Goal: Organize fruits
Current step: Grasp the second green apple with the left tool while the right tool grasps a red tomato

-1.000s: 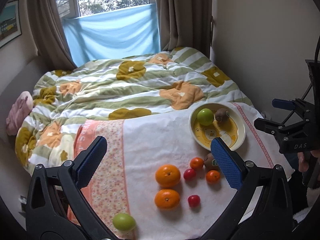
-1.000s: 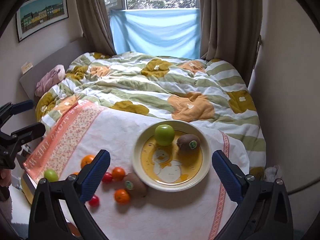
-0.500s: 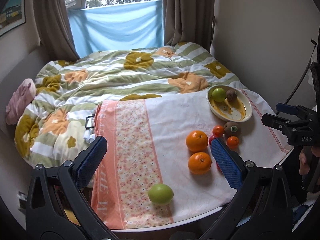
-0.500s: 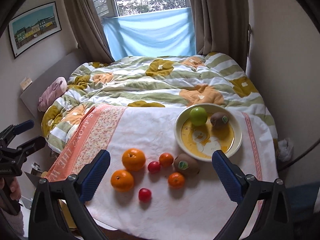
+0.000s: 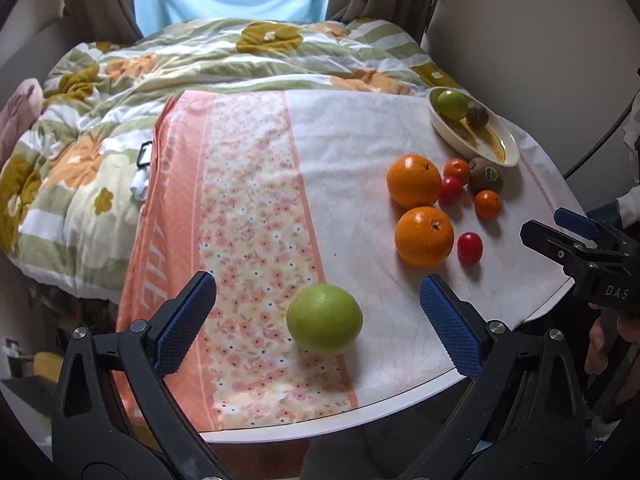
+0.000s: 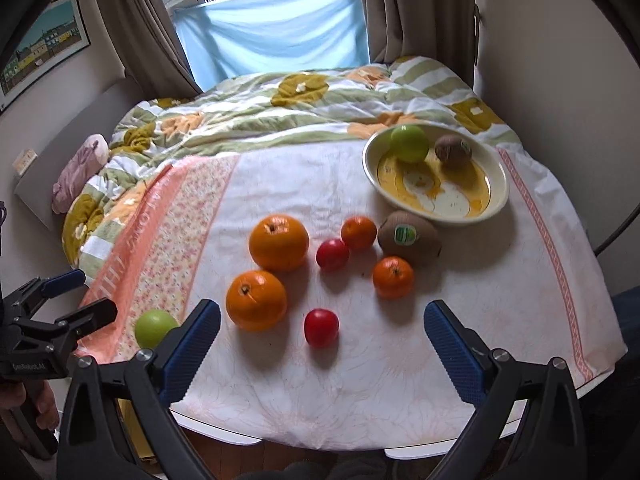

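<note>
A green apple (image 5: 324, 319) lies on the cloth's floral band, between the tips of my open, empty left gripper (image 5: 316, 312); it also shows in the right wrist view (image 6: 154, 328). My right gripper (image 6: 322, 340) is open and empty, just short of a red tomato (image 6: 321, 327). Two oranges (image 6: 256, 300) (image 6: 279, 242), two mandarins (image 6: 393, 277) (image 6: 359, 232), another tomato (image 6: 332, 254) and a kiwi (image 6: 409, 237) lie in front of it. A yellow bowl (image 6: 494, 204) holds a green apple (image 6: 409, 143) and a kiwi (image 6: 452, 150).
The cloth-covered table's (image 5: 400, 408) white rounded edge runs just below both grippers. A bed with a flowered quilt (image 6: 304, 100) lies behind the table. The other gripper shows at the side in each view, in the left wrist view (image 5: 576, 240) and in the right (image 6: 60, 304).
Both grippers have moved down and closer to the table. The left one has come up around the near green apple; the right one has neared the cluster of oranges and tomatoes.
</note>
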{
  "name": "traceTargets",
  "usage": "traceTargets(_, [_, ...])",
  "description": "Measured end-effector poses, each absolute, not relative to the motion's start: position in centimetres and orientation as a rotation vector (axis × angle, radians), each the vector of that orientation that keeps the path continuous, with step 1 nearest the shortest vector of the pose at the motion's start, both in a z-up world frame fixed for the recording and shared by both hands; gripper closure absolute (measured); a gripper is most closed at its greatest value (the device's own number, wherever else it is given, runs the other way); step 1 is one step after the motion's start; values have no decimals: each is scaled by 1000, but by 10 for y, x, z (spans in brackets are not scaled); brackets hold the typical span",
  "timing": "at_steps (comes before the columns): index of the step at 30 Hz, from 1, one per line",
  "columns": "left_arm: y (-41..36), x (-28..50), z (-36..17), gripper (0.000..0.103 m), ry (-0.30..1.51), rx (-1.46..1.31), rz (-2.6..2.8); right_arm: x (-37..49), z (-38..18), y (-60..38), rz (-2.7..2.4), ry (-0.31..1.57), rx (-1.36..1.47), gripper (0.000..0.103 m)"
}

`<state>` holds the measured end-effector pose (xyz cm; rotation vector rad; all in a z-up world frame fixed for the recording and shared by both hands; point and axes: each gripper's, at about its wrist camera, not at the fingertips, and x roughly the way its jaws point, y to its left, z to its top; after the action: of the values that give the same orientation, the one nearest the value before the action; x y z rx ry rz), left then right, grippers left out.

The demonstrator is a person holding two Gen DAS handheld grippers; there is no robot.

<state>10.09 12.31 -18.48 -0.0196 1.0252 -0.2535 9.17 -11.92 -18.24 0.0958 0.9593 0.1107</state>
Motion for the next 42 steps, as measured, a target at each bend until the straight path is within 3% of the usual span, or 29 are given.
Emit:
traceTargets(7, [109, 98, -225, 6, 1056, 50, -262, 97, -221, -113, 114, 1004, 80, 2])
traceTargets(16, [96, 100, -248, 27, 1117, 94, -289, 102, -243, -110, 134, 1059, 64, 3])
traceTargets(20, [97, 101, -251, 43, 1132, 103, -276, 104, -247, -112, 138, 1069, 70, 4])
traceTargets(23, [97, 101, -251, 43, 1127, 113, -282, 105, -249, -112, 137, 1071, 78, 5])
traceTargets(42, [93, 100, -250, 43, 1125, 138, -275, 118, -262, -106, 125, 1086, 36, 48])
